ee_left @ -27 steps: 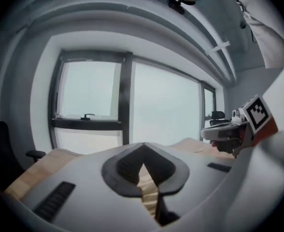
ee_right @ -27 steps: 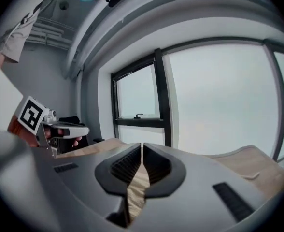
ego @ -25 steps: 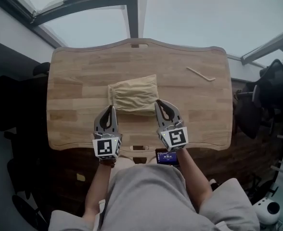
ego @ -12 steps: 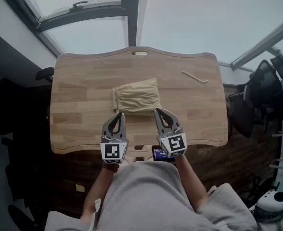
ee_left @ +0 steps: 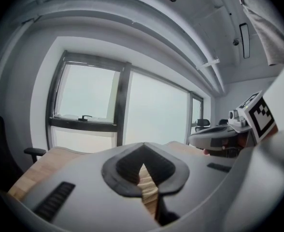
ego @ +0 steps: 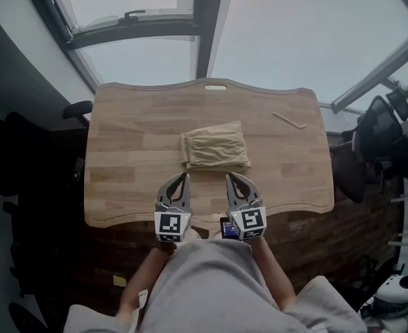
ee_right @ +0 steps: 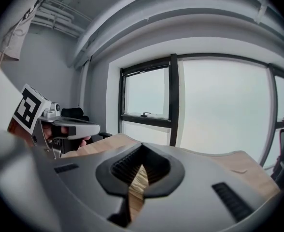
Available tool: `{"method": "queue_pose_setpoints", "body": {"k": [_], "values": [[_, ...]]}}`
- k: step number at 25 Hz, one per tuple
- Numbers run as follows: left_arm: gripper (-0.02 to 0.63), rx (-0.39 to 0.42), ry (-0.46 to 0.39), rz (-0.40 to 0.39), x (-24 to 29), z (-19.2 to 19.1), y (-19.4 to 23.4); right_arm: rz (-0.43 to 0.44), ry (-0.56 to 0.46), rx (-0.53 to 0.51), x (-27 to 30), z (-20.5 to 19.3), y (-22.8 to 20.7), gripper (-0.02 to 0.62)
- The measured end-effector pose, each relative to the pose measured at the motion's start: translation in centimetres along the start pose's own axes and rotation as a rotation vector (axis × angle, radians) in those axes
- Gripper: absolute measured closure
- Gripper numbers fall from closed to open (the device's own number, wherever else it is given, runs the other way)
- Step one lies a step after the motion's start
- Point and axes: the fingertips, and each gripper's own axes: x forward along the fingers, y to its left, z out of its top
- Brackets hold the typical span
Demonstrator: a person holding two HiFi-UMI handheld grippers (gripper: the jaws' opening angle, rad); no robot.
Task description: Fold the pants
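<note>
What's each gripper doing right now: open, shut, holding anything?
Left gripper: shut, holding nothing.
Right gripper: shut, holding nothing; folded pants lie apart on the table.

We have pulled the left claw (ego: 184,176) and right claw (ego: 230,176) back from the pants (ego: 216,146), toward the near edge of the surface (ego: 121,210).

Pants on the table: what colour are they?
The pants are plain tan, a light khaki; the head view shows them best.
</note>
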Motion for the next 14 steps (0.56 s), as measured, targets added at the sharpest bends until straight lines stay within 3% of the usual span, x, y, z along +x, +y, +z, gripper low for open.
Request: {"method": "queue_pose_setpoints", "body": {"k": [9,14], "values": [[0.600,-0.049,0.021,0.012,-0.7,-1.5,2.3,0.023,0.046,-0.040,2.2,0.6,1.7,0.594],[0.600,-0.031,0.001,-0.008,-0.4,-0.6,3.0,0.053,0.074,-0.059,3.8,0.5,2.6,0.594]]}}
